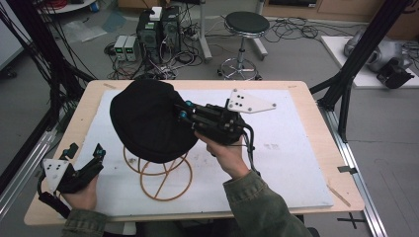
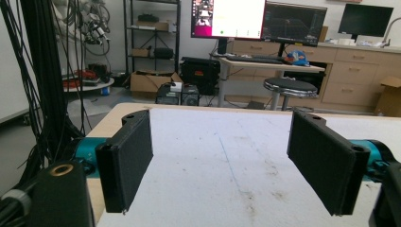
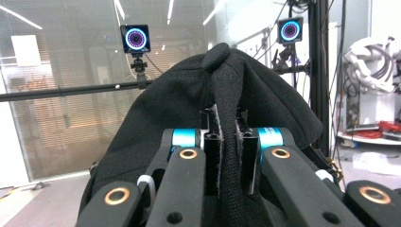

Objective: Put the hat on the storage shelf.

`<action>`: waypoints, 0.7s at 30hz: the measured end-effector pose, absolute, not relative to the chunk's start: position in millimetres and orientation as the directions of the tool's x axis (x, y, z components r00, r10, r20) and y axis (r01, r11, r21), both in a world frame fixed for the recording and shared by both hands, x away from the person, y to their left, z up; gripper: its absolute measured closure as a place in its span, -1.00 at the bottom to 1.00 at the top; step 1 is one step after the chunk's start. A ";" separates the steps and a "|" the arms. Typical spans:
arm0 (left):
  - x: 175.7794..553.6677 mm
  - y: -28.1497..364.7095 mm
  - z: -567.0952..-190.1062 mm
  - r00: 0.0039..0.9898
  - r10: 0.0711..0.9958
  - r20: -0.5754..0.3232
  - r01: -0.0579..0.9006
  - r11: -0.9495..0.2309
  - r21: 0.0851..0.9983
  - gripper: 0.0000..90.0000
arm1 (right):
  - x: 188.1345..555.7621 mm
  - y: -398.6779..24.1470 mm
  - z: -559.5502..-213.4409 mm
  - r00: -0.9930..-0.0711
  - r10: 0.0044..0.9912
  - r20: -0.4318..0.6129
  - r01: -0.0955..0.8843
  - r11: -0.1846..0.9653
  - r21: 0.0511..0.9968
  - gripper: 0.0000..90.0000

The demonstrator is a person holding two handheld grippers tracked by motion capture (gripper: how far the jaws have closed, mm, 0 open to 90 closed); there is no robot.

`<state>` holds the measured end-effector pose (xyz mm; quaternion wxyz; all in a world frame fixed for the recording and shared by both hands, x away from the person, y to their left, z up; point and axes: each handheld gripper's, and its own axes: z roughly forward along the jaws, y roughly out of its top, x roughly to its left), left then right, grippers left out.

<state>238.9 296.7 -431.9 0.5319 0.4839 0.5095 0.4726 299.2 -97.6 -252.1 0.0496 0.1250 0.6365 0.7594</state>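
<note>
Soft, light black hat (image 1: 148, 121) is pinched at a fabric fold by the right gripper (image 1: 185, 112) (limp, slip-prone); left gripper (image 1: 96, 157) jaws are spread, empty.

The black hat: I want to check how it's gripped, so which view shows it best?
The right gripper view: the right gripper pinches a fold of the black hat up close. The high view shows the whole hat above the wire stand. The left gripper view faces bare table.
</note>
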 end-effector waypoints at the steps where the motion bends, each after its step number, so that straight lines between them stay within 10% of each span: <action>1: 238.7 297.1 -431.8 0.033 0.996 -0.084 -0.008 0.084 0.996 -0.48 | 300.4 -94.3 -252.8 -0.965 0.229 0.129 0.088 -0.180 0.980 0.91; 21: 234.6 302.3 -432.4 0.026 0.993 -0.112 -0.007 0.112 0.994 -0.48 | 305.1 -61.9 -267.7 -0.951 0.260 0.170 0.176 0.000 0.984 0.74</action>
